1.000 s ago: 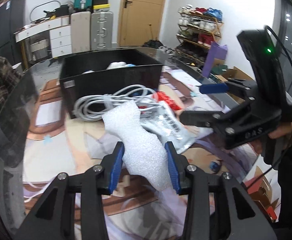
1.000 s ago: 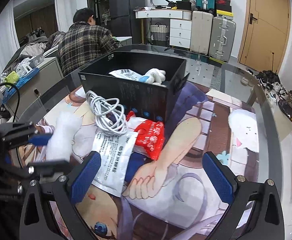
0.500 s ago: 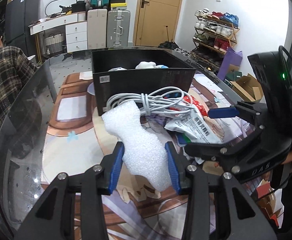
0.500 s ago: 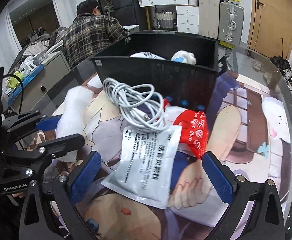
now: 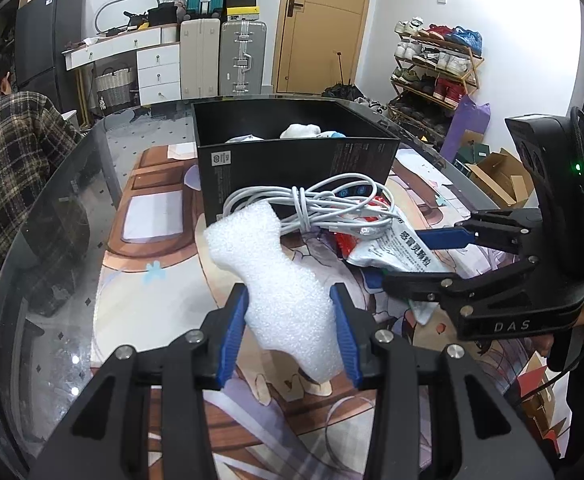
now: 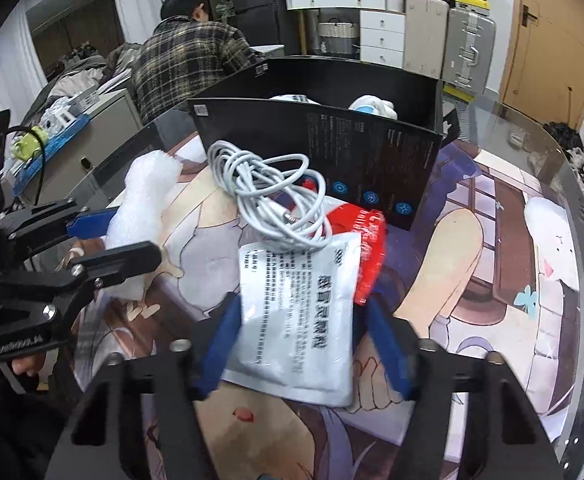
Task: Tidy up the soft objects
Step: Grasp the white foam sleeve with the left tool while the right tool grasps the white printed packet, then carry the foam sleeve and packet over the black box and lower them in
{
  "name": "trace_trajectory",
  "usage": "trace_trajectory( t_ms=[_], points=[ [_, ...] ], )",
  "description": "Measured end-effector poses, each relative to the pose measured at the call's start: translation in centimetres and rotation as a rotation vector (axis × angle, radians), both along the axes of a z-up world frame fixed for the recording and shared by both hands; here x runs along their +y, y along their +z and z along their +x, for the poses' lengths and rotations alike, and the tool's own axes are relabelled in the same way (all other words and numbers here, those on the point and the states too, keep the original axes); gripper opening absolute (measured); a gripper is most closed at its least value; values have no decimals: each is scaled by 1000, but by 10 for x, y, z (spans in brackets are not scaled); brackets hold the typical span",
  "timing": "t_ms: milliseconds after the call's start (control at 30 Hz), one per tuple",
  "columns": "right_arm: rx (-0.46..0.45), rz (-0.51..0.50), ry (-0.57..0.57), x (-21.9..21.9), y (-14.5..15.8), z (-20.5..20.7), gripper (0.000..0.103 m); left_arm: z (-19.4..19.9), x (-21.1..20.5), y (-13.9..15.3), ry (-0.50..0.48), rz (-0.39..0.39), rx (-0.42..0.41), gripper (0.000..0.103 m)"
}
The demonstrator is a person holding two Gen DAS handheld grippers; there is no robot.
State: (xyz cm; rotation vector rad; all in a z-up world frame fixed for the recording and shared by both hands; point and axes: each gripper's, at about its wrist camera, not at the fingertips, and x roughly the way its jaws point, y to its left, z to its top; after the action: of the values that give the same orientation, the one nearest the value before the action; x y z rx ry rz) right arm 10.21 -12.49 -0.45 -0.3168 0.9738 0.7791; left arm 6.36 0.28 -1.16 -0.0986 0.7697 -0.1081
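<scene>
My left gripper [image 5: 289,322] is shut on a white foam piece [image 5: 279,272] and holds it above the printed mat; the foam also shows in the right wrist view [image 6: 139,208]. My right gripper [image 6: 302,338] has its blue jaws close on either side of a silver foil pouch [image 6: 298,316], narrowing but still slightly apart from it. A red packet [image 6: 366,236] and a coiled white cable [image 6: 269,196] lie on the pouch's far end. A black box [image 5: 292,160] stands behind, with white soft items inside [image 5: 302,131].
A printed mat [image 6: 492,240] covers the round glass table [image 5: 63,216]. A person in a plaid shirt [image 6: 187,68] sits beyond the far left edge. Suitcases, drawers and a shoe rack [image 5: 436,68] stand around the room.
My right gripper has moved forward to the silver pouch and its jaws have narrowed around it. My left gripper has kept hold of the foam and turned slightly toward the box.
</scene>
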Motion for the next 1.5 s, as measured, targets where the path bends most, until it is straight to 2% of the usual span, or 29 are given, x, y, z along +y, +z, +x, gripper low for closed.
trace_trajectory(
  t_ms=[100, 200, 467, 767, 1100, 1500],
  points=[
    [15, 5, 21, -5, 2, 1, 46, 0, -1, 1, -1, 0, -1, 41],
    [14, 8, 34, -10, 5, 0, 44, 0, -1, 4, -2, -11, -11, 41],
    [-13, 79, 48, -27, 27, -4, 44, -3, 3, 8, 5, -9, -27, 41],
    [-99, 176, 27, -37, 61, -11, 44, -7, 15, 22, 24, -46, -70, 41],
    [-154, 220, 7, -28, 69, -13, 44, -2, 22, 40, 28, -59, -119, 41],
    [-201, 270, -46, -32, 81, -5, 44, 15, 24, 53, 12, -52, -129, 41]
  ],
)
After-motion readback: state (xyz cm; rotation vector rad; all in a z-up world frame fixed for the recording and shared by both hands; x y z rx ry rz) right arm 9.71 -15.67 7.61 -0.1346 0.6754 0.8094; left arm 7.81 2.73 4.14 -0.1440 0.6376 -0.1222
